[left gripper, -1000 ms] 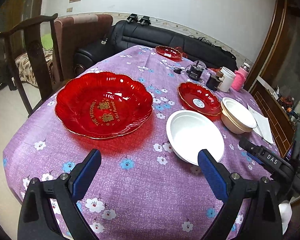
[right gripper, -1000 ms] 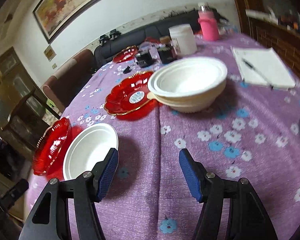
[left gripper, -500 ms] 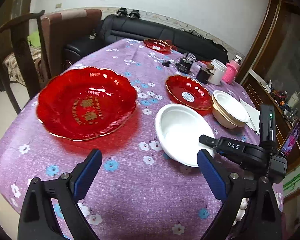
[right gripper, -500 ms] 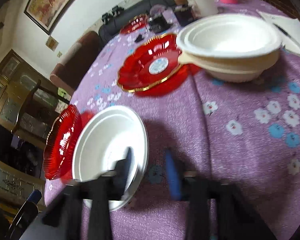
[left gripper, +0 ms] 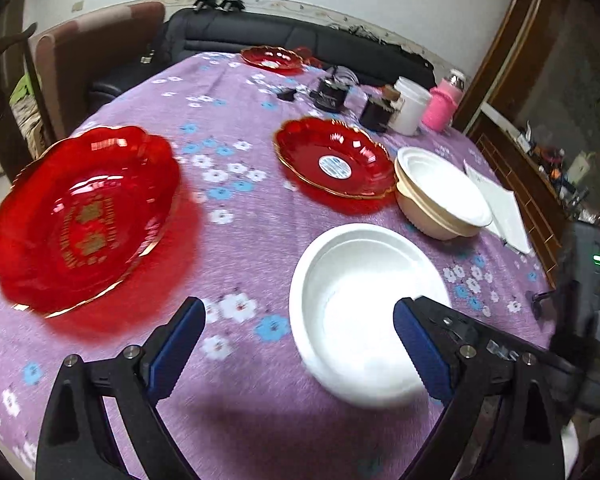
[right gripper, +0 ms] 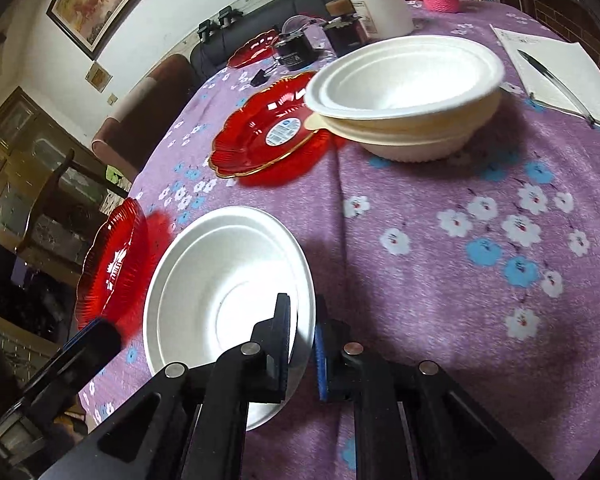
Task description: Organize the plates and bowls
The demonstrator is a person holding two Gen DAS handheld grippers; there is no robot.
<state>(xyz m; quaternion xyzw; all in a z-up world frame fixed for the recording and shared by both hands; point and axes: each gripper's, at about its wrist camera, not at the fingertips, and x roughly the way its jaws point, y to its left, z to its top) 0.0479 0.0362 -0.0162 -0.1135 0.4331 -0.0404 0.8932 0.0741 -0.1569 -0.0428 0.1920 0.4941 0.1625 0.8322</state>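
- Your right gripper (right gripper: 302,344) has its fingers pinched narrow on the near rim of the white bowl (right gripper: 228,276), one finger inside, one outside.
- That bowl sits mouth up on the bench (right gripper: 440,280), nothing in it, round, so no long axis.
- Your left gripper (left gripper: 296,344) hangs above the cloth with fingers wide, holding nothing.
- The large red plate (left gripper: 84,216) lies to the bowl's left.
- The small red plate (left gripper: 334,162) touches the stacked bowls (left gripper: 440,196), the top one white and unfilled.
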